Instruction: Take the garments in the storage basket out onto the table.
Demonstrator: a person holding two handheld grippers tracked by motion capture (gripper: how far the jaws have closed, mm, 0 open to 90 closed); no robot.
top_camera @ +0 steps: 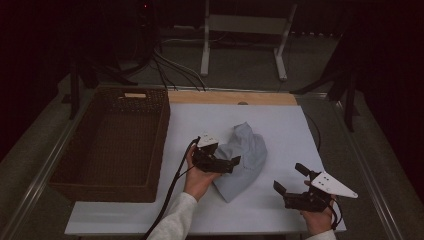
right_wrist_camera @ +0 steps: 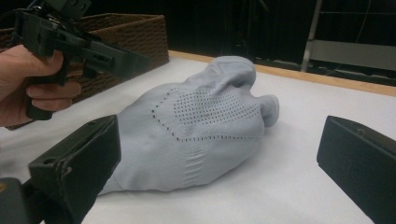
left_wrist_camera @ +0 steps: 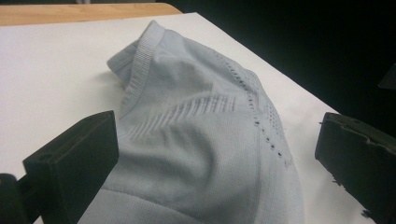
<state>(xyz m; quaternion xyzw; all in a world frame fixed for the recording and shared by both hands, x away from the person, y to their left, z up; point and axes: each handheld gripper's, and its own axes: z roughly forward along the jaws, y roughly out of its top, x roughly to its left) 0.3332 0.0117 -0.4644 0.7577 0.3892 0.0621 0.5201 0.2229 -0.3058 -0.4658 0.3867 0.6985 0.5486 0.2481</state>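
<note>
the white-topped table (top_camera: 280,125) was seen from above, with a strip of bare wood along its far edge, and it carried everything in the work. at its left side a large, dark brown woven wicker basket (top_camera: 65,170) was set, rectangular and open-topped, and nothing could be made out inside it; it was judged to be placed there as the destination, within easy reach of the left hand. near the middle of the table a crumpled pale grey knitted garment (top_camera: 245,155) with rows of small perforations was heaped, well apart from the basket and lying flat on the table, not lifted. its ribbed hem or collar (left_wrist_camera: 140,60) was turned up at the far end in the left gripper view. the left gripper (top_camera: 222,163) was held at the garment's left edge, pointed across it, its jaws spread wide with the cloth between and beneath them but not pinched; this was judged a lining-up for a grasp. the right gripper (top_camera: 290,178) was held near the table's front right corner, apart from the garment, its jaws likewise wide apart and aimed toward the cloth, judged to be kept ready to help. in the right gripper view the left hand (right_wrist_camera: 28,79) was seen wrapped around its handle.
</note>
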